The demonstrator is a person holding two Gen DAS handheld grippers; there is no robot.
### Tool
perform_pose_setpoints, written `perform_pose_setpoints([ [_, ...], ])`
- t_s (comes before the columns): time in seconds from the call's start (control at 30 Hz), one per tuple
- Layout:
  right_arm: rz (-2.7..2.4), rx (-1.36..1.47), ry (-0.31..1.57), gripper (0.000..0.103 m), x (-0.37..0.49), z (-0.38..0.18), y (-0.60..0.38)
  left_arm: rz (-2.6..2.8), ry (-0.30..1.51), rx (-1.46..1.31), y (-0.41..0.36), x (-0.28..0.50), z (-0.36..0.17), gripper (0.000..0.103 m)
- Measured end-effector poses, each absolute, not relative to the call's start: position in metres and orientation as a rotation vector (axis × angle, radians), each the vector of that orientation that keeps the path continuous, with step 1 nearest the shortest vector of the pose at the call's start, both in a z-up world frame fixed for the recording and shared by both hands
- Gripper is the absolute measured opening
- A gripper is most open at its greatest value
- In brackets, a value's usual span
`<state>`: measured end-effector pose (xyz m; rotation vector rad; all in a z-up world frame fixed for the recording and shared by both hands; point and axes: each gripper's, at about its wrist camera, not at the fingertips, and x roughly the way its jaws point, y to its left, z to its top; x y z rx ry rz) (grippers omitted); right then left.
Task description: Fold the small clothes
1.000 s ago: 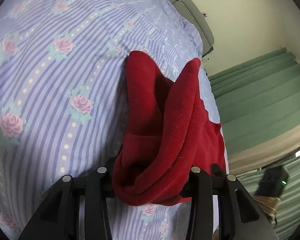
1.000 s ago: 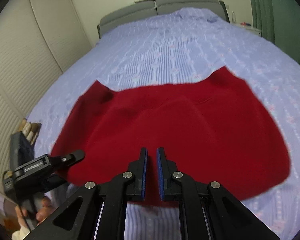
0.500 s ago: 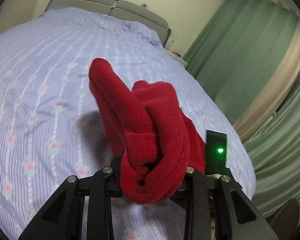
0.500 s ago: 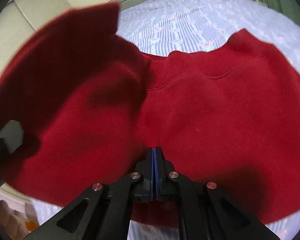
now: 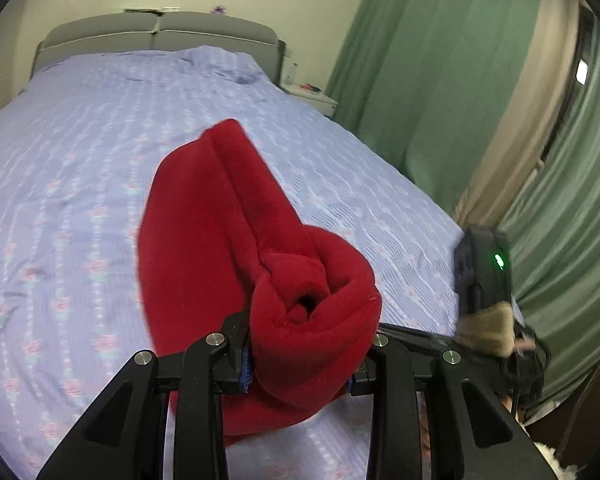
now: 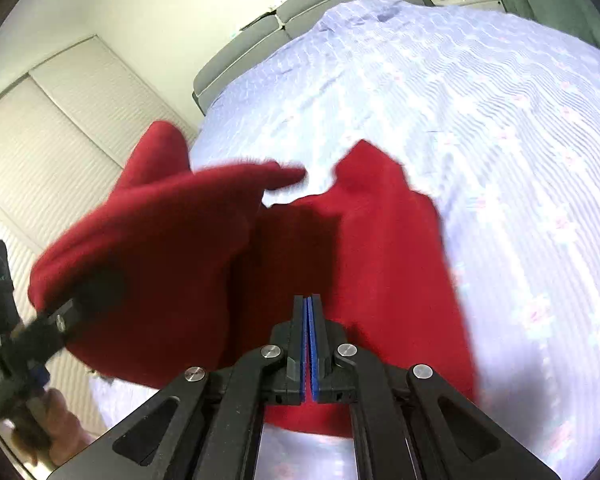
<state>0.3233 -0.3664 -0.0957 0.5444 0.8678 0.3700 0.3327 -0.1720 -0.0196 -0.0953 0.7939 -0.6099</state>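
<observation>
In the left wrist view, the left gripper [image 5: 300, 356] holds a thick bunched roll of the red garment [image 5: 236, 248] between its fingers [image 5: 236, 344]. The fingers stand narrow and press on the cloth from both sides. The garment is lifted above the bed [image 5: 80, 184], which has a light purple striped sheet with small flowers. Behind the bed are a grey headboard [image 5: 156, 38] and, at the right side, green curtains [image 5: 440, 80]. At the right edge the other gripper's black body with a green light [image 5: 499, 259] is visible, a little blurred.

In the right wrist view, the right gripper [image 6: 310, 348] has its fingers [image 6: 300, 344] fully closed, blue pad against blue pad, and no cloth is between them. Its tips are over the red garment [image 6: 380, 248], part of which lies on the bed [image 6: 500, 120]. On the left, the other part of the garment is raised by the left gripper [image 6: 60, 320], which is blurred. A hand [image 6: 56, 420] holds that gripper at the lower left. White louvred doors [image 6: 60, 128] are behind.
</observation>
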Motion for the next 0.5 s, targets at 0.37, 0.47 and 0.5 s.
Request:
perform_pose_setpoints([
  [0.37, 0.462, 0.587, 0.833, 0.004, 0.382, -0.101, -0.397, -0.613, 0.841, 0.052, -0.207, 0.319, -0.029, 0.033],
  [0.47, 0.465, 0.591, 0.802, 0.004, 0.391, -0.09, -0.414, -0.624, 0.876, 0.068, -0.218, 0.32, -0.038, 0.035],
  [0.5, 0.484, 0.603, 0.807, 0.004, 0.398, -0.091, -0.416, -0.629, 0.896, 0.075, -0.223, 0.321, -0.041, 0.036],
])
